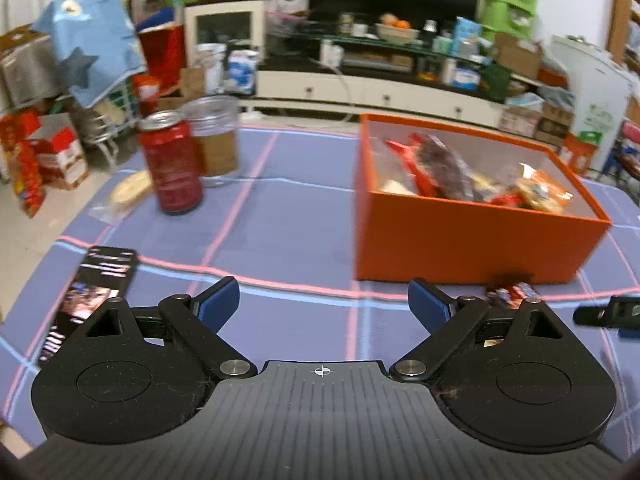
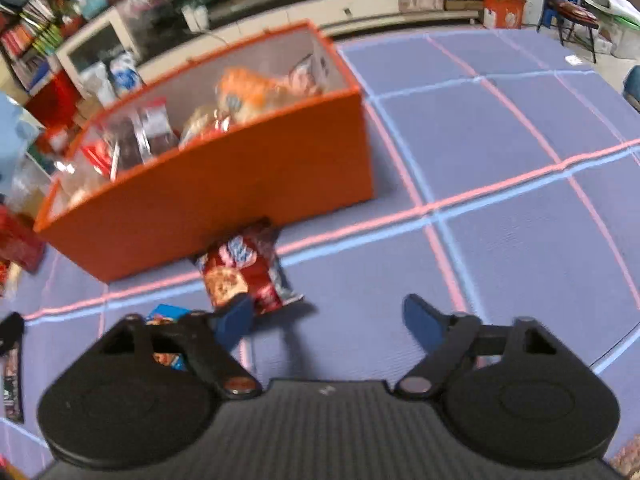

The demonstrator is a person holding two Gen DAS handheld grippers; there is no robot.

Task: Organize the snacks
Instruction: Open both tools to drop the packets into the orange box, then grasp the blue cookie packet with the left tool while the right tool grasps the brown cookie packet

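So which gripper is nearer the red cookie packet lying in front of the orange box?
Right. The right gripper has a fingertip beside the red cookie packet; the left gripper sits farther off to its left.

Box (image 1: 472,248): on the tablecloth (image 1: 288,216), at 1 o'clock in the left wrist view; snack packets (image 1: 452,168) inside.
Can (image 1: 174,164): at 11 o'clock; jar (image 1: 216,140) just behind it.
Cookie packet (image 2: 244,276): before the box's near wall.
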